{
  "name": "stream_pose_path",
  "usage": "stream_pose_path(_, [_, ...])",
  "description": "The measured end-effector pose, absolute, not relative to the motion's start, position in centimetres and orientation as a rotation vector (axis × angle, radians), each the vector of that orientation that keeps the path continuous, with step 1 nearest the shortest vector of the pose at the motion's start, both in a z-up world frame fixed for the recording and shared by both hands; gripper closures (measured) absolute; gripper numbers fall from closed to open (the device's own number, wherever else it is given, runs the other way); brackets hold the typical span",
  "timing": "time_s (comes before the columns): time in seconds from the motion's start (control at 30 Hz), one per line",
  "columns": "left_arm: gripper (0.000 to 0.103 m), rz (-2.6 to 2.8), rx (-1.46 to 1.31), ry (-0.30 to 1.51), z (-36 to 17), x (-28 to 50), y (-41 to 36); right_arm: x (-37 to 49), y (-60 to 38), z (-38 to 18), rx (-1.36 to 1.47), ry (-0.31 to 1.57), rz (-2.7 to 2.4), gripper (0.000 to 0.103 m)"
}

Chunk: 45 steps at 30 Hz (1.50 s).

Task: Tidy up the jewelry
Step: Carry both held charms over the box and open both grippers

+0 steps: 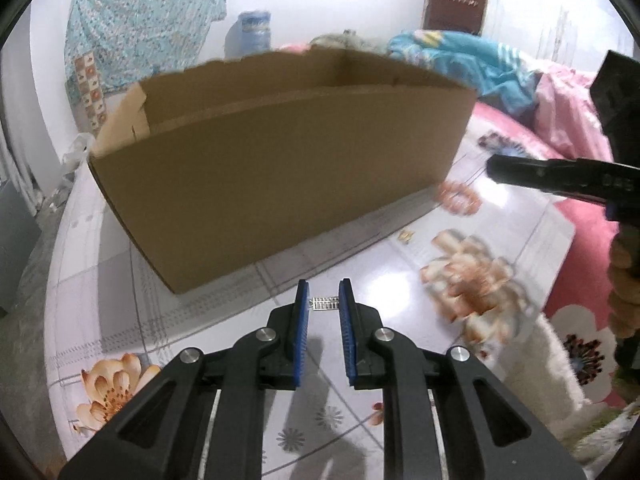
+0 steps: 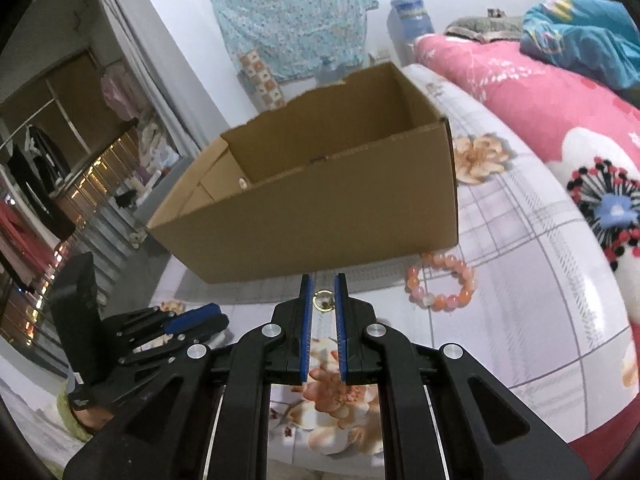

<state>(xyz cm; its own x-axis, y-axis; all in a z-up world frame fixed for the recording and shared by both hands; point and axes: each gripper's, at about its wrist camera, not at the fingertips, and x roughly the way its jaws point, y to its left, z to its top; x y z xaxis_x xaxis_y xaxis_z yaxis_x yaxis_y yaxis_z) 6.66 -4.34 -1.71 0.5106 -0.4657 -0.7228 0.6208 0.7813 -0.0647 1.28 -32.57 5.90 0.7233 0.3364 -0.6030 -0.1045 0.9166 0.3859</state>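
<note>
An open cardboard box (image 1: 280, 160) stands on the floral sheet; it also shows in the right wrist view (image 2: 320, 216). My left gripper (image 1: 325, 294) has its jaws narrowly apart around a small silver clasp piece (image 1: 325, 304) lying on the sheet. My right gripper (image 2: 323, 286) has its jaws narrowly apart around a small gold ring (image 2: 323, 300). An orange bead bracelet (image 2: 439, 280) lies right of it, near the box corner, and shows blurred in the left wrist view (image 1: 459, 197). A small gold item (image 1: 406, 236) lies on the sheet.
A pink floral quilt (image 2: 560, 92) and a blue blanket (image 2: 580, 36) lie to the right. The right gripper (image 1: 560, 176) shows at the left view's right edge; the left gripper (image 2: 176, 332) at the right view's lower left. A wardrobe (image 2: 60, 160) stands far left.
</note>
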Motion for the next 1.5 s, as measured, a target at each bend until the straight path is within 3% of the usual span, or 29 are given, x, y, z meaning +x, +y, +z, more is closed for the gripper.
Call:
stream_pose_path(0.57, [0.089, -0.816, 0.078, 0.667, 8.9, 9.0, -5.2, 4.1, -33.7, 12.5, 0.265, 0.527, 0.317, 0.094])
stream_pose_path(1.07, [0.088, -0.730, -0.020, 0.989, 4.5, 21.0, -10.2, 13.6, -34.2, 10.2, 0.269, 0.693, 0.430, 0.090])
stream_pose_path(1.17, [0.074, -0.719, -0.048, 1.001, 4.4, 21.5, -9.8, 13.7, -35.0, 10.3, 0.298, 0.687, 0.434, 0.089])
stream_pose_path(1.5, [0.066, -0.705, -0.083, 0.970, 5.5, 21.3, -8.7, 12.4, -36.7, 11.6, 0.334, 0.645, 0.395, 0.086])
